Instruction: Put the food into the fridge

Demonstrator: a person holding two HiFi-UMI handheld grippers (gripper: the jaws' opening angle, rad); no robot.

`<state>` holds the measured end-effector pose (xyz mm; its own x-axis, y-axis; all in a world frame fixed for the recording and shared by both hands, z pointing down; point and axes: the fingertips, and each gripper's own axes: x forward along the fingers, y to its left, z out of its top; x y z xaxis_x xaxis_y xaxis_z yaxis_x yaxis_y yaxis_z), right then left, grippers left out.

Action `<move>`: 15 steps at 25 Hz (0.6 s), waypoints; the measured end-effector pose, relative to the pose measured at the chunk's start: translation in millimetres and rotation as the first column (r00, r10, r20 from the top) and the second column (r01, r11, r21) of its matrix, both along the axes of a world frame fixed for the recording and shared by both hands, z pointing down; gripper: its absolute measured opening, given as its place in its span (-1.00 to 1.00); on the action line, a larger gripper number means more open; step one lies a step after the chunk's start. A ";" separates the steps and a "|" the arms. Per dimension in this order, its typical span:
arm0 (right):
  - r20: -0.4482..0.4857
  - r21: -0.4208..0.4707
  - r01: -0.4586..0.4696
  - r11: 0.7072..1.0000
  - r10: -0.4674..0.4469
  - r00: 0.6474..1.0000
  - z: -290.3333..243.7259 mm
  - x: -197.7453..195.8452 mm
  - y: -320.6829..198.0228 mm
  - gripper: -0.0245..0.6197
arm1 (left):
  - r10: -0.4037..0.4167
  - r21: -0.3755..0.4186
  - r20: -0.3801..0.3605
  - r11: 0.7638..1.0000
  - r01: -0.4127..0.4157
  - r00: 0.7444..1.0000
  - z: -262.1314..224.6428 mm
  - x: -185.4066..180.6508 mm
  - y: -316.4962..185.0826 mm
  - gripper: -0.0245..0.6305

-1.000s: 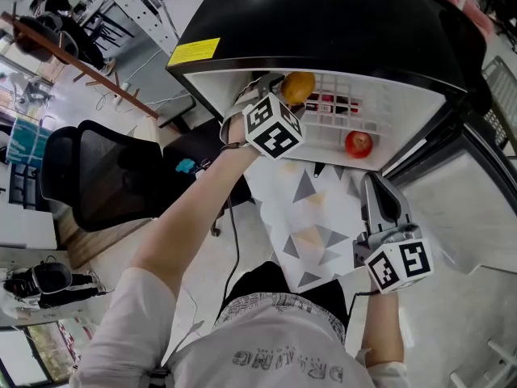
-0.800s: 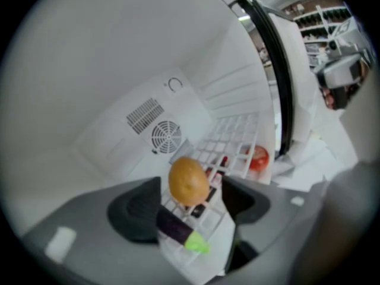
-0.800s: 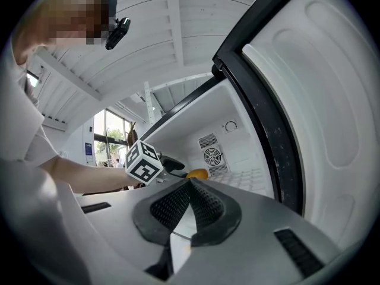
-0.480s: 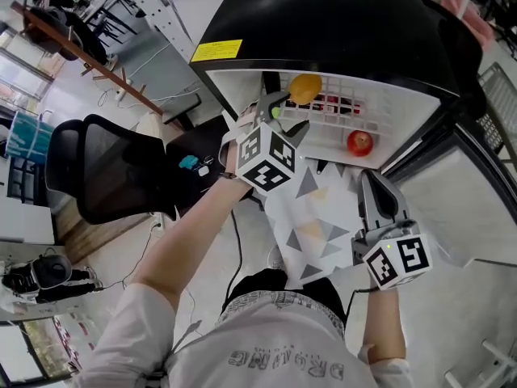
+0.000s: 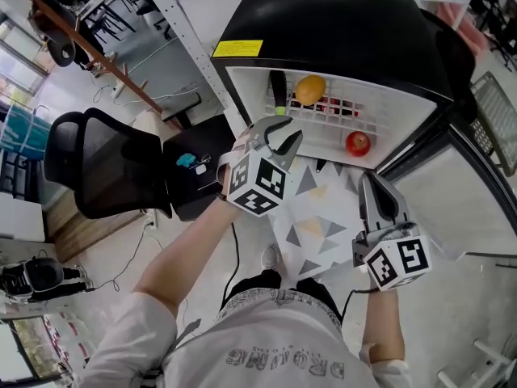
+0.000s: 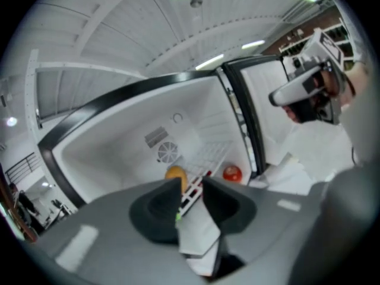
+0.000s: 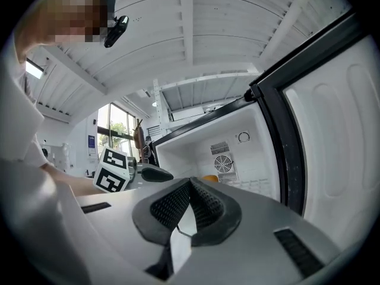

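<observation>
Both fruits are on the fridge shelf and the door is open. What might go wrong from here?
The red fruit lies loose near the front edge of the wire shelf; a jolt may roll it out. The left gripper, its fingers just closing on nothing, hangs before the opening, so swinging the fridge door shut now may strike it.

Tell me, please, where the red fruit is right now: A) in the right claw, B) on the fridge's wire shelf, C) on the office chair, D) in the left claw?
B: the red fruit rests on the white wire shelf inside the open fridge, to the right of the orange fruit.
</observation>
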<state>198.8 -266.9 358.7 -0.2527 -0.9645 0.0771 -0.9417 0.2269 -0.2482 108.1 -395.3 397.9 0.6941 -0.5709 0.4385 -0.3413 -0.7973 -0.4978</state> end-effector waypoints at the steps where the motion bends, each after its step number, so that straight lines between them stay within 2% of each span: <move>1: -0.003 -0.003 -0.001 1.000 0.001 1.000 -0.6 -1.6 1.6 -0.91 | 0.000 -0.003 -0.010 1.000 0.000 1.000 -0.7 -3.4 3.6 -0.59; 15: -0.036 -0.028 -0.015 0.999 0.014 0.999 -6.6 -27.9 11.6 -0.92 | -0.004 -0.075 -0.161 0.997 -0.009 0.987 -17.6 -46.0 44.9 -0.74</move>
